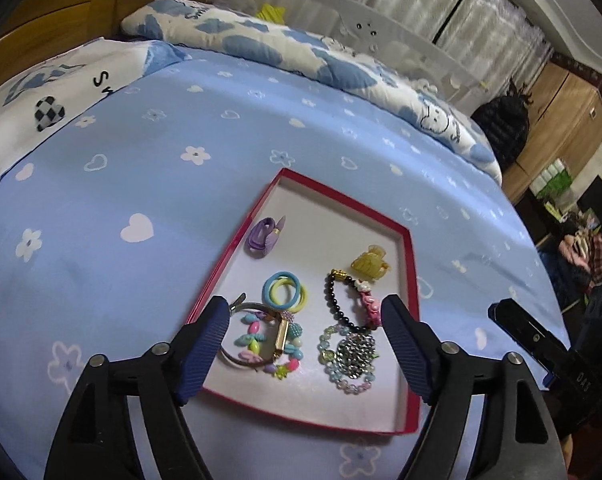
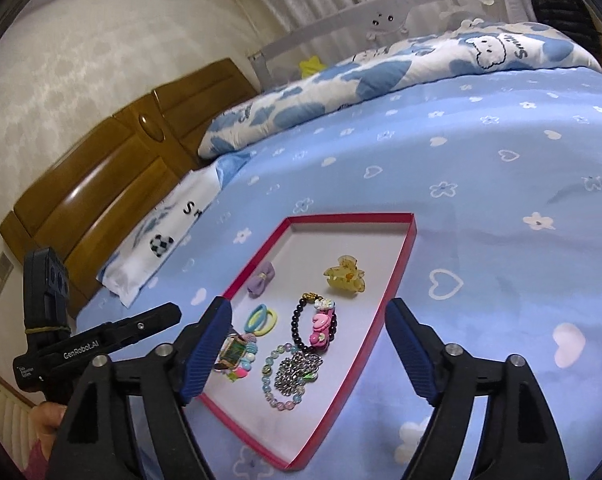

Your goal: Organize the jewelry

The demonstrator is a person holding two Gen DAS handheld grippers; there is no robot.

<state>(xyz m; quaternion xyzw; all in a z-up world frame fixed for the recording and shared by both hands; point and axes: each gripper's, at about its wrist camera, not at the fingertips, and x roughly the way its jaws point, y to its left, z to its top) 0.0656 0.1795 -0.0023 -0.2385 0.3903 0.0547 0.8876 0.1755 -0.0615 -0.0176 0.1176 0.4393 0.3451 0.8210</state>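
- Shallow red-rimmed cardboard tray with white floor (image 1: 408,320) (image 2: 397,280) lies flat on the light blue bedsheet printed with white hearts and flowers (image 1: 141,184) (image 2: 481,168); all the jewelry is inside it.
- Far side of tray: lilac fabric bow hair clip (image 1: 265,233) (image 2: 261,280) on one side, translucent yellow claw clip (image 1: 370,266) (image 2: 345,276) on the other, well apart.
- Middle: blue, green and yellow elastic hair ties (image 1: 285,291) (image 2: 261,319), overlapping; beside them a black bead bracelet with gold charm (image 1: 337,300) (image 2: 301,320), touching a pink cartoon hair clip (image 1: 370,306) (image 2: 321,326).
- Near side: gold-tone bangle (image 1: 257,338) lying over a multicoloured plastic bead bracelet (image 1: 269,344) (image 2: 241,356); pale blue-green glass bead bracelet (image 1: 343,360) (image 2: 279,376) ringing a heap of silver chain (image 1: 355,354) (image 2: 297,370).
- Left gripper (image 1: 303,356) above the tray's near end, blue ribbed pads spread wide, nothing between them.
- Right gripper (image 2: 307,354) above the near right side of the tray, jaws likewise spread, gripping nothing.
- Beyond: white-and-blue cloud-print quilt (image 1: 285,48) (image 2: 381,68), wooden headboard (image 1: 53,4) (image 2: 113,184).
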